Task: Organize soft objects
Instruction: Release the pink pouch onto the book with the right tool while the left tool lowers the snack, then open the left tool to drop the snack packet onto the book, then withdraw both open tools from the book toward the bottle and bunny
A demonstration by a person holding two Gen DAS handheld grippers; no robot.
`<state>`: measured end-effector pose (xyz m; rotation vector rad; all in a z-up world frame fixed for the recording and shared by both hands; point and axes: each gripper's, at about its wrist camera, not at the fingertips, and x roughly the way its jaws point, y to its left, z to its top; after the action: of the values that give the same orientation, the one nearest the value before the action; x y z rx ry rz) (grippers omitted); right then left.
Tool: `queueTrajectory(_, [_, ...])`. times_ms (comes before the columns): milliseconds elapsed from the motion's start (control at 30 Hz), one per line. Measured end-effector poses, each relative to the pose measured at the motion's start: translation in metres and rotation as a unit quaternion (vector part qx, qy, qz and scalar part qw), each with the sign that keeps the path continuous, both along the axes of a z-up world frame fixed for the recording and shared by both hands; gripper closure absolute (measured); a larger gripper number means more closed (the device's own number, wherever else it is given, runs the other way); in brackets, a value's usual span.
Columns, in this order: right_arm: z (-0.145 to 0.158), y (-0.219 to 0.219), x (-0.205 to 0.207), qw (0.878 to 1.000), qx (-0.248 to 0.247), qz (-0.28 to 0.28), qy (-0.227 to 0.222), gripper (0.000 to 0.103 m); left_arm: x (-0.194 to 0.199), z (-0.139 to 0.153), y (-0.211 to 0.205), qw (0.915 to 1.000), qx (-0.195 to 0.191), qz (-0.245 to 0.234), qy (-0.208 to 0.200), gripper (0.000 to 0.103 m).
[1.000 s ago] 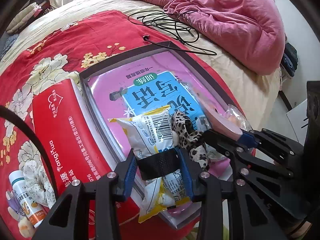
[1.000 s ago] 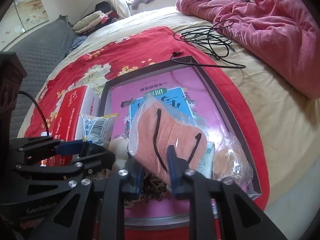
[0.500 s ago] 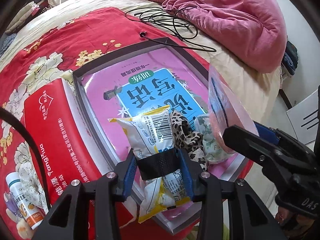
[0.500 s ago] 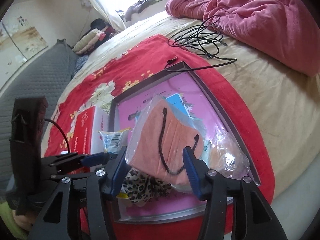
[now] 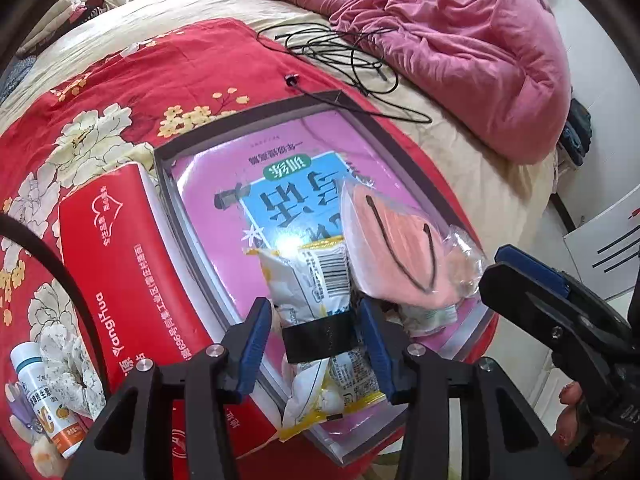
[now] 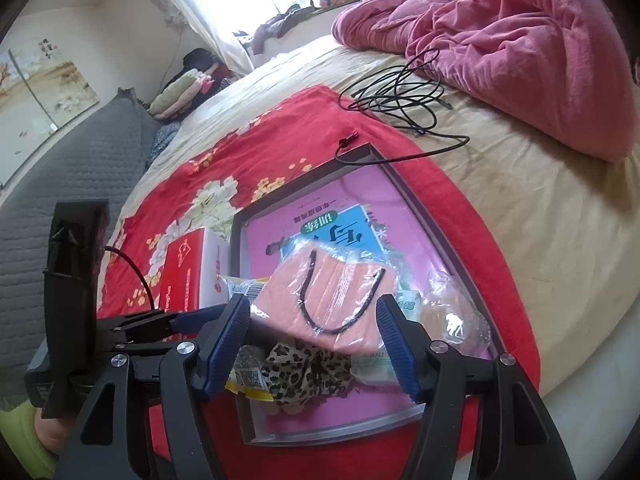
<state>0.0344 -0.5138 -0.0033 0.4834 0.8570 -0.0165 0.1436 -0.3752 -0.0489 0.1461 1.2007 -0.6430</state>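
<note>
A shallow grey tray with a pink-covered book inside lies on the red floral cloth. My left gripper straddles a white-and-yellow snack packet wrapped in a black band. Its jaws are opening, and a gap shows beside the left pad. My right gripper is opening wide. A bagged pink face mask lies free just beyond its pads, resting on a leopard-print scrunchie and small packets in the tray. In the left wrist view the mask leans against the snack packet.
A red tissue box sits against the tray's left side. A small bottle and a pale floral scrunchie lie beside it. A crinkled clear bag sits in the tray's right corner. Coiled black cable and a pink duvet lie farther back.
My right gripper opened and let go of the pink mask, which dropped onto the pile in the tray. The right gripper rose a little. My left gripper's jaws widened around the snack packet.
</note>
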Motion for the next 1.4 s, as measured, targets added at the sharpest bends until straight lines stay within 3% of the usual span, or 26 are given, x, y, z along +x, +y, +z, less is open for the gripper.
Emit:
queueTrajectory(300, [0.009, -0.004, -0.006, 1.0, -0.004, -0.016, -0.005, 0.035, -0.004, 0.008, 0.004, 0.9999, -0.011, -0.006, 0.002, 0.051])
queueTrajectory(433, [0.013, -0.004, -0.008, 1.0, -0.005, -0.02, -0.009, 0.033, -0.007, 0.015, 0.007, 0.9997, -0.021, -0.008, -0.003, 0.044])
queueTrajectory(1400, [0.05, 0.024, -0.026, 0.998, -0.042, -0.019, -0.032, 0.029, -0.046, 0.074, 0.043, 0.9983, -0.027, -0.01, -0.052, 0.034])
